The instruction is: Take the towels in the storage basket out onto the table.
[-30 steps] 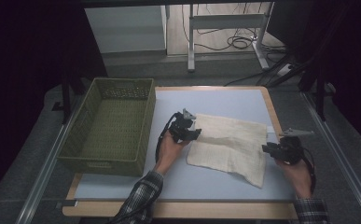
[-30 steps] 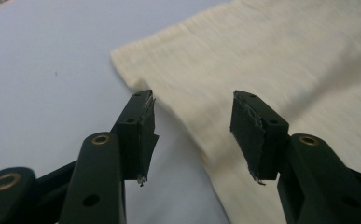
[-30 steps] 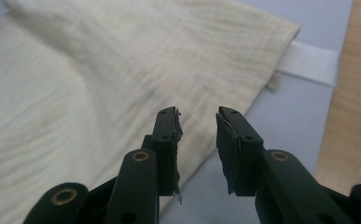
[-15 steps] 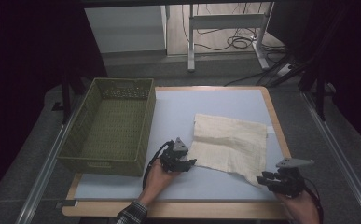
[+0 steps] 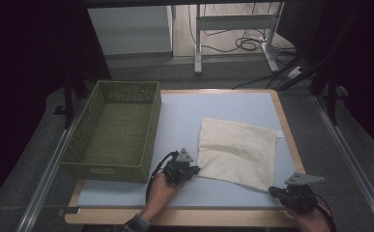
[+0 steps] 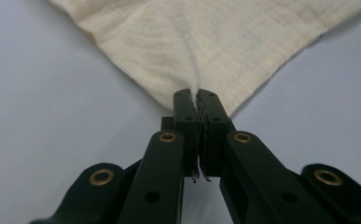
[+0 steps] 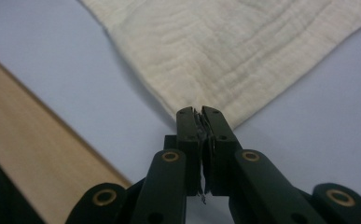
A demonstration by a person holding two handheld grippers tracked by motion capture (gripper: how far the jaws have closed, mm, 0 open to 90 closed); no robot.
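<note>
While the cream cloth (image 5: 237, 152) lies flat on the tabletop (image 5: 184, 116) just right of the green basket (image 5: 114, 130), the left gripper (image 5: 193, 170) has just clamped its near-left corner and the right gripper (image 5: 273, 190) its near-right corner.

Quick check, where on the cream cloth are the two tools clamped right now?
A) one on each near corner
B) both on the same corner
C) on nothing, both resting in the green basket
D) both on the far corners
A. The left tool is shut on the near-left corner of the cream cloth, the right tool on its near-right corner; each gripper view shows a corner pinched between closed jaws.
</note>
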